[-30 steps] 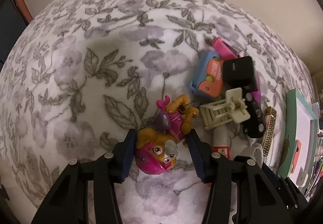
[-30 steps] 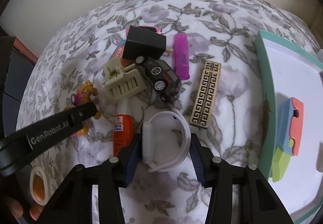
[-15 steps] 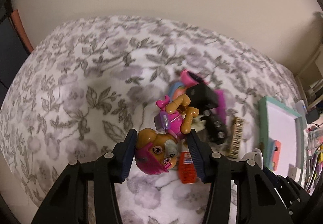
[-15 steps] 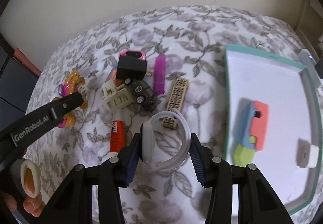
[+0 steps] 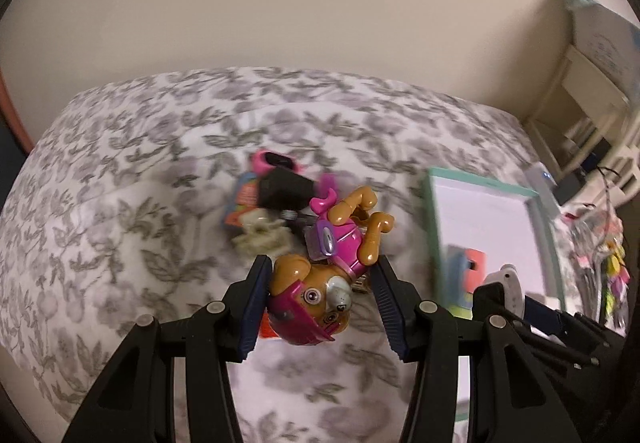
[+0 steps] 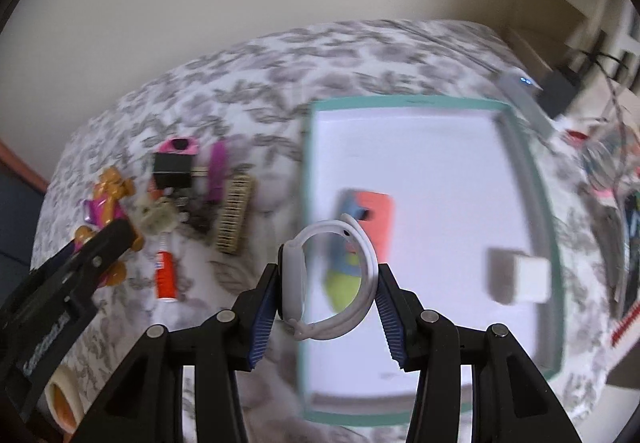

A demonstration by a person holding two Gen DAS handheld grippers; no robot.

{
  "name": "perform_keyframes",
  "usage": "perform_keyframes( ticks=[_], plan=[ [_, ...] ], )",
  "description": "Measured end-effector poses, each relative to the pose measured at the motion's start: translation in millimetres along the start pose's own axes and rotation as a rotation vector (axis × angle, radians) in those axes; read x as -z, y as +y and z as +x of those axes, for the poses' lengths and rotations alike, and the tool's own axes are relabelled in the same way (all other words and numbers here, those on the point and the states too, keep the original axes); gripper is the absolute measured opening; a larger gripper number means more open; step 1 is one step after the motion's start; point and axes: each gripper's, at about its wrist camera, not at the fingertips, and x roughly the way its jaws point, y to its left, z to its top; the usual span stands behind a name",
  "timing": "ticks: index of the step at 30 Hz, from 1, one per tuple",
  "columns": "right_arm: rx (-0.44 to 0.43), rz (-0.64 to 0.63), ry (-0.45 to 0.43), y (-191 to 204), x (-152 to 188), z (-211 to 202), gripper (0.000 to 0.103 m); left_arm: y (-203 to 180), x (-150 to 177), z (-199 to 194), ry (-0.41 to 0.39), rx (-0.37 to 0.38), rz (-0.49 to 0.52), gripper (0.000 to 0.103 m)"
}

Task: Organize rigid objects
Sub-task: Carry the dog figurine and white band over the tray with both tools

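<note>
Two items in teal-rimmed tray point(image 6: 544, 203), colourful toy point(image 6: 372, 219), white cube point(image 6: 520, 279)

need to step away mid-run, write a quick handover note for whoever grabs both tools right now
Left tool: shut on the brown-and-pink plastic toy dog, held above the floral bedspread.
Right tool: shut on the white looped watch band, above the teal-rimmed white tray.
Done: coral-and-blue block toy and small white cube lie in the tray.
Left: set both held items in the tray, then the pile on the bedspread, including the black box, purple stick, beige patterned comb and orange glue tube.
</note>
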Motion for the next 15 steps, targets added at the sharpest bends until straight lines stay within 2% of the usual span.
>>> perform_keyframes(
  ticks=[8,15],
  plan=[
    [0.068,0.1,0.001,-49,7,-17,0.05,-51,17,2,0.029,0.101,0.075,0.053],
    [0.095,0.154,-0.012,-76,12,-26,0.05,-101,40,10,0.063,0.103,0.228,0.053]
  ],
)
